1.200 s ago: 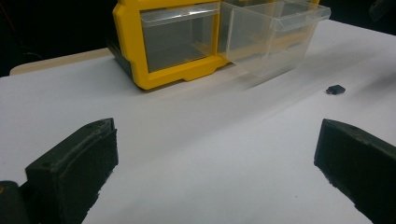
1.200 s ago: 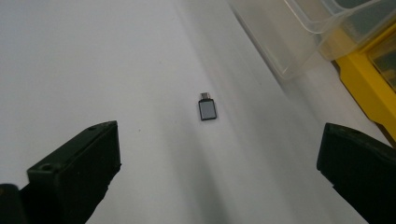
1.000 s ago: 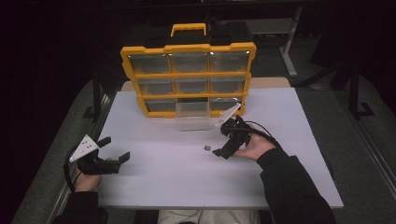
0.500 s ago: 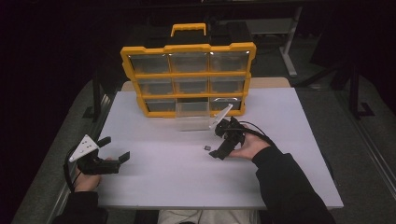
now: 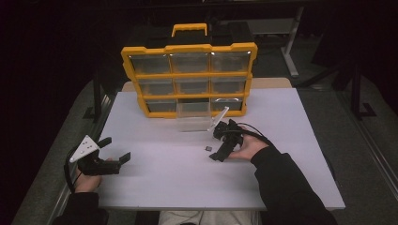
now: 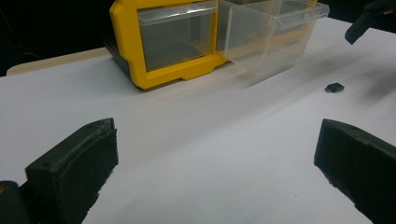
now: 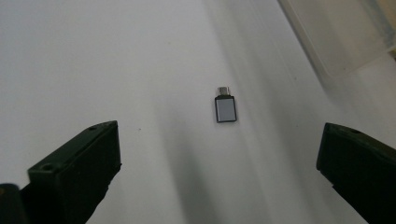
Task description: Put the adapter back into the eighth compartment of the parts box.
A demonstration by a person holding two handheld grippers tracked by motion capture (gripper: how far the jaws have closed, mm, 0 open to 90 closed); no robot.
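The left gripper (image 5: 114, 151) rests low on the white table (image 5: 164, 183) with its jaws wide apart, holding nothing. The right gripper (image 5: 218, 153) is farther in, its jaws also spread wide and empty. A tiny grey adapter (image 7: 225, 109) lies flat on the table just ahead of it, between the jaws but not touching them. Behind that, a clear drawer (image 5: 195, 121) sticks out from the yellow box (image 5: 190, 75).

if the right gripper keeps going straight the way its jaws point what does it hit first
Most likely the small grey adapter lying flat on the white table. It sits between the lines of the open jaws of the right gripper, a little ahead. Depth is hard to judge, so the jaws might meet the tabletop around it first.
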